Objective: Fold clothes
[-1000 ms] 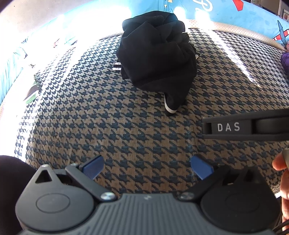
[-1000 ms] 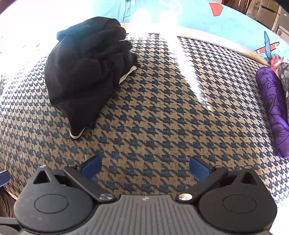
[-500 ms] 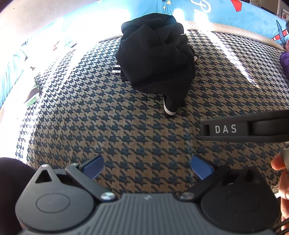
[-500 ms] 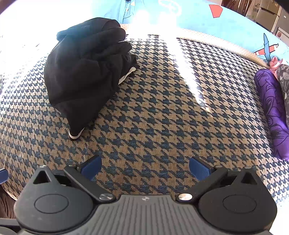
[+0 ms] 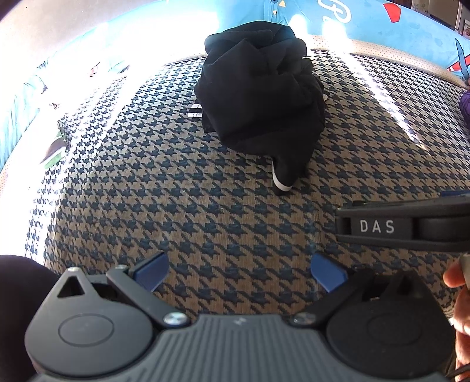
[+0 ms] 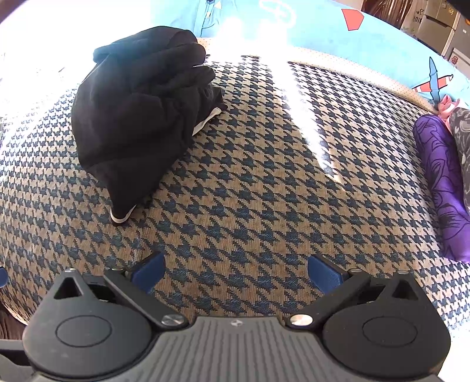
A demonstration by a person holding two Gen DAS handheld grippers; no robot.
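Holding both grippers low over the houndstooth surface, we keep each one wide apart and gripping nothing. Our left gripper has its blue fingertips spread, with only the blue-and-tan weave between them; the black garment lies ahead of it and slightly to the right, well apart, bunched into a crumpled heap with a white-edged cuff pointing back towards us. To the right of the left gripper we see the side of our other tool, a black bar marked "DAS", and a fingertip of our right hand at the frame edge. Our right gripper is likewise fully spread and empty, with the same black garment ahead and off to its left, resting on the houndstooth surface, not touching the fingers. Far to the right of that gripper lies a purple patterned cloth. Beyond the garment runs a light blue printed fabric, washed by bright sunlight.
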